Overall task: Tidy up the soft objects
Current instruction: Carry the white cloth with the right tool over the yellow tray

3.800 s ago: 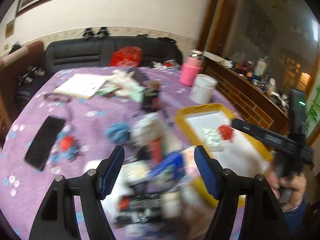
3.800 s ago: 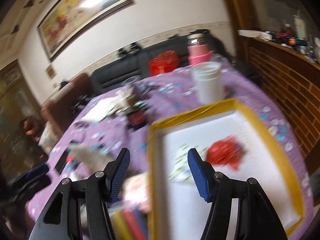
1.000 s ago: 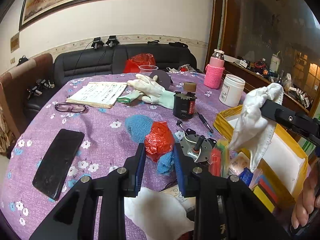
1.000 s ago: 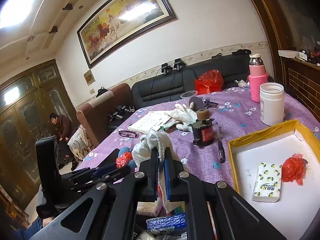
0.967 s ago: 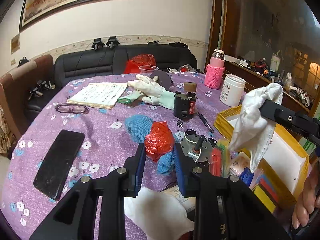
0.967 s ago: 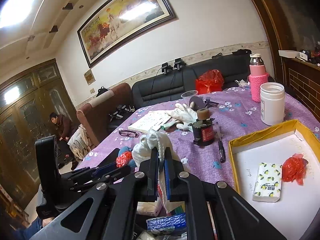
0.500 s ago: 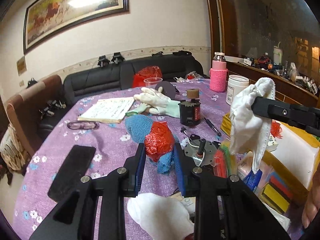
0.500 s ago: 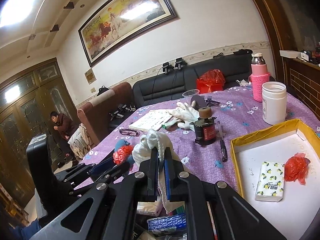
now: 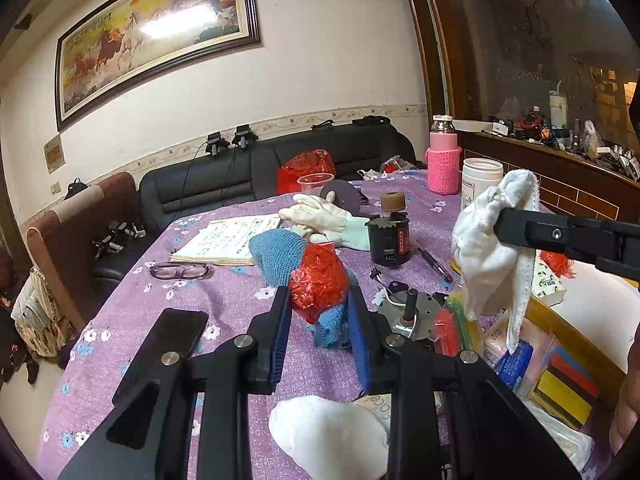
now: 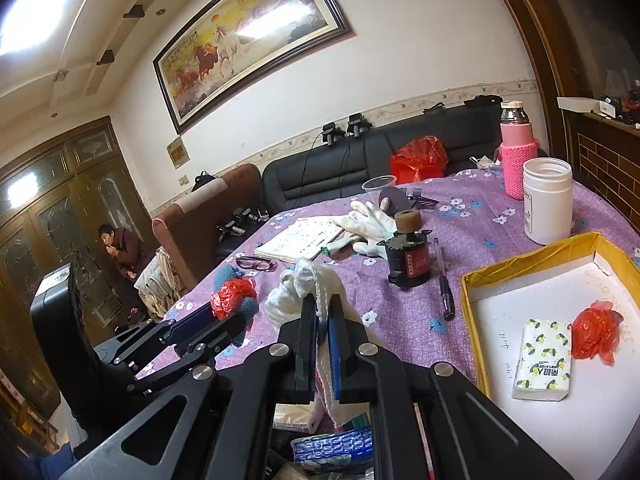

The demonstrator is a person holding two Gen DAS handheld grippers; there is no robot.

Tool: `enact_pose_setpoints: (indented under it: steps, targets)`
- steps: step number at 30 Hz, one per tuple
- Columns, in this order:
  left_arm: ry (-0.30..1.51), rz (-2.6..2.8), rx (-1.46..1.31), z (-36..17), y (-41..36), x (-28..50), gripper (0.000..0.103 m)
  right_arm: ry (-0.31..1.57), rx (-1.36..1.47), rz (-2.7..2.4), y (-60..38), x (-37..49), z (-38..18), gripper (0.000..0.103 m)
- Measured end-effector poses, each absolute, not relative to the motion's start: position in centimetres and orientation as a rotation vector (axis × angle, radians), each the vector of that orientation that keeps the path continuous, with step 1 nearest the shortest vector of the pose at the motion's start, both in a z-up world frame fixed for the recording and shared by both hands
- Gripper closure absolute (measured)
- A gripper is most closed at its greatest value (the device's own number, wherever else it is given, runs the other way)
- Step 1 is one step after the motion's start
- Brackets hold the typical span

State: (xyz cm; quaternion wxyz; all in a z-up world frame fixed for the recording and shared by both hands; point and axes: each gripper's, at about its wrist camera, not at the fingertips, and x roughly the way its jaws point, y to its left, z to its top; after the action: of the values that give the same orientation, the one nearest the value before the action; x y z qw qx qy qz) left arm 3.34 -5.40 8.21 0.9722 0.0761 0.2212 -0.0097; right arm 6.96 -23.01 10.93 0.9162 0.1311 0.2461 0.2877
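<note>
Both wrist views, objects held above the desk. My left claw (image 9: 318, 316) is clamped on a crumpled red plastic bag bundled with a blue knitted cloth (image 9: 320, 284), which juts forward from between its blue pads. My right claw (image 10: 319, 344) is closed tight on a bunched white knitted cloth (image 10: 298, 288); the fabric bulges ahead of the fingertips and hangs below them. Right of the right claw lies a yellow-rimmed cardboard box with a white floor (image 10: 528, 252), containing a lemon-print tissue packet (image 10: 544, 360) and a second crumpled red bag (image 10: 596, 332). Ahead of both claws, on the purple flowered desk (image 10: 472, 216), lie white work gloves (image 10: 372, 220), a black cylindrical motor (image 10: 410, 260) and a black pen (image 10: 444, 280).
</note>
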Motion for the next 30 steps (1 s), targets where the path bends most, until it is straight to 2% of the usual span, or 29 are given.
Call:
enact_pose_setpoints:
  steps: [20, 30]
  targets:
    - [0.418, -0.022, 0.201, 7.7, -6.4, 2.8, 0.076, 0.475, 0.353, 0.529, -26.5, 7.7, 11.9, 0.096]
    - [0.404, -0.062, 0.188, 9.0, -7.9, 1.9, 0.075, 0.439, 0.488, 0.336, -34.2, 9.2, 12.3, 0.096]
